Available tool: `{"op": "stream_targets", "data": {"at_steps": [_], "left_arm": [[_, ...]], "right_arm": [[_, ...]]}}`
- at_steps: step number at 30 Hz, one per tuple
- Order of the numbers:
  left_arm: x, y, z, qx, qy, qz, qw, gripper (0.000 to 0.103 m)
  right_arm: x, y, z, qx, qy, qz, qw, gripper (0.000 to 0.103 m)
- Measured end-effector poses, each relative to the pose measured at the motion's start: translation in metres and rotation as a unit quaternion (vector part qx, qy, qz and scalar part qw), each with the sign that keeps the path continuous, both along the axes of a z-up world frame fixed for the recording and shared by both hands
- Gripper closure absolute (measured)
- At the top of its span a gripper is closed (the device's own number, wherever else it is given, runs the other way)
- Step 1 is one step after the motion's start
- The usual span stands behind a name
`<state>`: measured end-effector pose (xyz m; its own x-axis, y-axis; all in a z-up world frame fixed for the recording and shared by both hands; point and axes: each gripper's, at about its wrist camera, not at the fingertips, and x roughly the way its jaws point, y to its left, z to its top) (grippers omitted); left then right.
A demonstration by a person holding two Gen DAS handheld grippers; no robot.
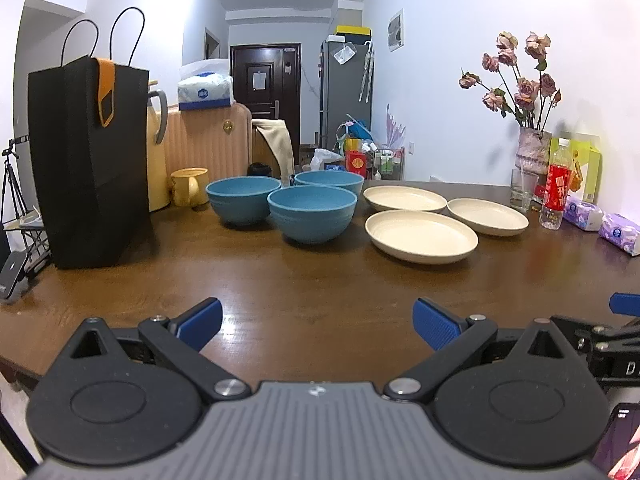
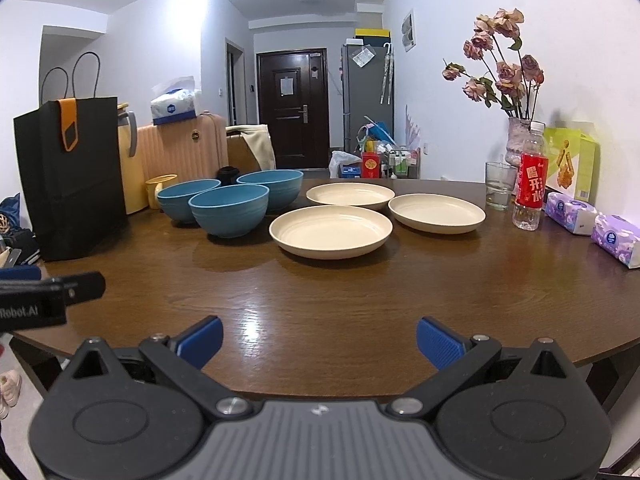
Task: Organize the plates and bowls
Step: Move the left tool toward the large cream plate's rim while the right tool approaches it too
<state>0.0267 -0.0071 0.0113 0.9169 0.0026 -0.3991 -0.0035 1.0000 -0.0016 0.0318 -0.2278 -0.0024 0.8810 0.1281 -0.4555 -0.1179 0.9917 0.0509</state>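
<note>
Three blue bowls stand on the brown table (image 1: 280, 280): a near one (image 1: 312, 214), a left one (image 1: 242, 198) and a far one (image 1: 330, 182). Three cream plates lie to their right: a near one (image 1: 420, 234), a far one (image 1: 404, 198) and a right one (image 1: 486, 216). In the right wrist view the near bowl (image 2: 228, 210) and near plate (image 2: 330, 230) sit mid-table. My left gripper (image 1: 318, 322) is open and empty above the table's front part. My right gripper (image 2: 320, 342) is open and empty at the table's front edge.
A black paper bag (image 1: 90, 160) stands at the table's left with a yellow jug (image 1: 158, 148) and yellow mug (image 1: 190, 186) behind it. At the right are a glass (image 1: 522, 190), a red-labelled bottle (image 1: 556, 188), a flower vase (image 1: 532, 152) and tissue packs (image 1: 618, 232).
</note>
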Motion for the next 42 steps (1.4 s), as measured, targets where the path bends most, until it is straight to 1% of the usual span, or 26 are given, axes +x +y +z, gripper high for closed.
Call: {"op": "stream_targets", "data": {"at_steps": [9, 11, 21, 32, 42], "left_arm": [[0.030, -0.014, 0.010, 0.002, -0.001, -0.009, 1.0000, 0.000], [0.038, -0.016, 0.011, -0.002, 0.001, -0.013, 0.9999, 0.000], [0.084, -0.029, 0.015, 0.002, 0.014, -0.019, 0.9997, 0.000], [0.122, -0.049, 0.024, 0.003, 0.017, -0.039, 0.9991, 0.000], [0.159, -0.076, 0.027, 0.020, 0.042, -0.058, 0.9972, 0.000]], "right_arm": [[0.023, -0.012, 0.004, 0.006, -0.002, -0.023, 1.000, 0.000], [0.030, -0.016, 0.005, 0.009, -0.003, -0.030, 1.000, 0.000], [0.069, -0.035, 0.008, 0.019, -0.006, -0.057, 0.998, 0.000], [0.109, -0.050, 0.011, 0.037, -0.001, -0.078, 0.996, 0.000], [0.149, -0.067, 0.014, 0.042, 0.014, -0.088, 0.995, 0.000]]}}
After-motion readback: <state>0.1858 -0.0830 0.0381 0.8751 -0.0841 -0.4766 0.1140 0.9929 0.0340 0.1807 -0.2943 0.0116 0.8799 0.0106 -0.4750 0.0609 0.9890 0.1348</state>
